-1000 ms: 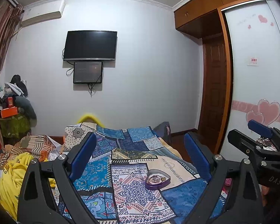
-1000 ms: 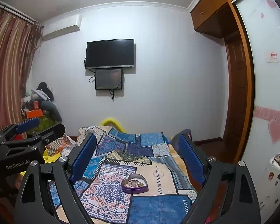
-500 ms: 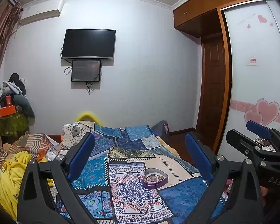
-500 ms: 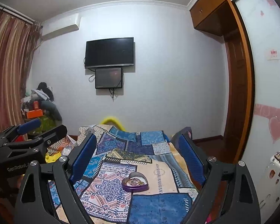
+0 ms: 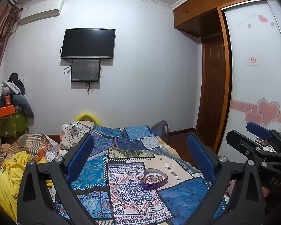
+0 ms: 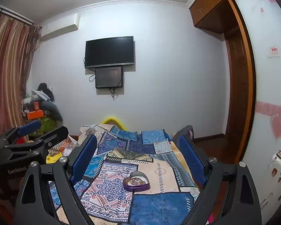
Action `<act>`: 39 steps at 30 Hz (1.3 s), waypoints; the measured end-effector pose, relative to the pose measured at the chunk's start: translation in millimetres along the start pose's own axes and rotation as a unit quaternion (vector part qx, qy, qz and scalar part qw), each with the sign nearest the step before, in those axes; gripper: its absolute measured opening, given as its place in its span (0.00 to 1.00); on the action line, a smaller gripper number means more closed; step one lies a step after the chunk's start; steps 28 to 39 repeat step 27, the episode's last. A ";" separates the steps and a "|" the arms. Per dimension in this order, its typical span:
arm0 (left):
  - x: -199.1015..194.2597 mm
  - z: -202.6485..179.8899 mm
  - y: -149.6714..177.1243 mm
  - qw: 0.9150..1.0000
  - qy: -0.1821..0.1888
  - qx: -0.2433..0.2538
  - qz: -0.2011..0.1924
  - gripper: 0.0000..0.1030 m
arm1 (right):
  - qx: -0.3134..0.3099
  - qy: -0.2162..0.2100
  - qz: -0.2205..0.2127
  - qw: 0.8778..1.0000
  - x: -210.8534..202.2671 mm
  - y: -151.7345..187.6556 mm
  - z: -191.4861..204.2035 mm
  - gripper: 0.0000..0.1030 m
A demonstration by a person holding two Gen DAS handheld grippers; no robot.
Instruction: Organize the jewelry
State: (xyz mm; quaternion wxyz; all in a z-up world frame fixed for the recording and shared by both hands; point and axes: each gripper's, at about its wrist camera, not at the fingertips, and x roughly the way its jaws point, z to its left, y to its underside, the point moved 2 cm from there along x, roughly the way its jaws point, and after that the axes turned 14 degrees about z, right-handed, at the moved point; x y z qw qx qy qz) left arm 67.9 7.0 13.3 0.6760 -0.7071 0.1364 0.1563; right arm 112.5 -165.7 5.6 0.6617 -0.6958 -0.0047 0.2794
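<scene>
Heart-shaped tin point(image 5: 154, 178) of jewelry on the quilt point(image 5: 133, 193), at five o'clock — likely light, rigid, slippery; grip across its walls. Both grippers' jaws spread, empty.

A heart-shaped purple tin point(image 5: 154, 180) sits open on the bed point(image 5: 121, 168), flat on the patterned quilt point(image 5: 129, 193), where a pink-and-navy patch meets a cream one. Its rim is pale and its wall dark purple. Inside lies a small heap of jewelry point(image 5: 152, 178), gold and dark pieces tangled together; single items cannot be told apart.
</scene>
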 end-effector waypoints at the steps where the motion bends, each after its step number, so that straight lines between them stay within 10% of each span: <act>1: 0.8 -0.4 0.0 1.000 0.000 0.000 0.001 0.98 | 0.001 0.000 0.000 1.000 0.6 -0.5 -0.1 0.85; 39: 9.7 -1.9 2.0 1.000 0.012 0.004 0.014 0.98 | 0.016 -0.001 0.006 1.000 4.6 0.8 -7.8 0.85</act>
